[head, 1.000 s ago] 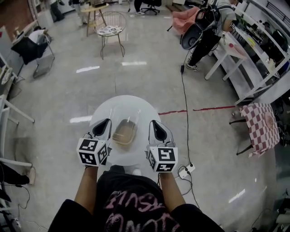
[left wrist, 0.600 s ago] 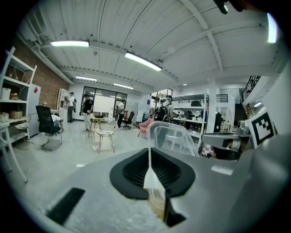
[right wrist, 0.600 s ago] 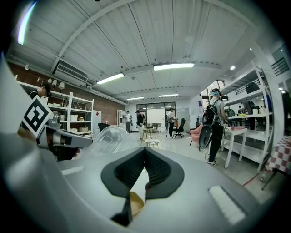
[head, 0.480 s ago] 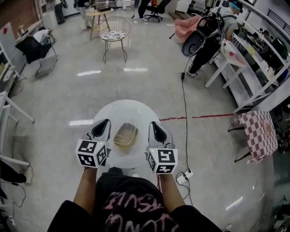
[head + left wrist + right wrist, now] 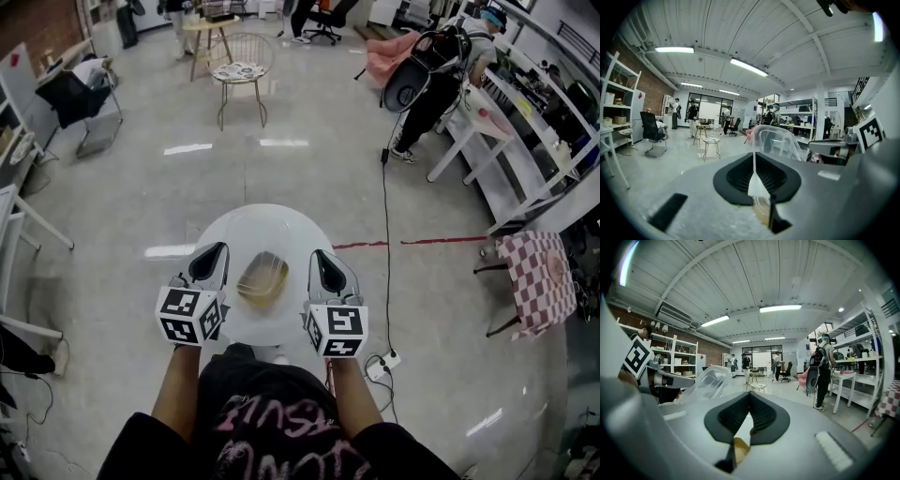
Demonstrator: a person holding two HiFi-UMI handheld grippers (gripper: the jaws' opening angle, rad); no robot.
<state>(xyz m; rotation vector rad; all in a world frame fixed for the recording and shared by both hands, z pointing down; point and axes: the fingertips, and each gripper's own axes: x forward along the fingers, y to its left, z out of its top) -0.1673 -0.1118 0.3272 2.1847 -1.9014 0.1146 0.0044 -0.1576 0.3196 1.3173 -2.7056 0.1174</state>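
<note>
Container (image 5: 262,277) sits pinched in left gripper (image 5: 210,262), beside right gripper (image 5: 325,267).

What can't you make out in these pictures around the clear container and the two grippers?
1. What the brownish contents of the clear container are: too small in the head view. In the gripper views, the bodies of the left gripper and right gripper hide them.
2. Whether the container touches the white round table: the head view looks steeply down, and neither gripper view shows the table.
3. The table's base: hidden under its own top.
</note>
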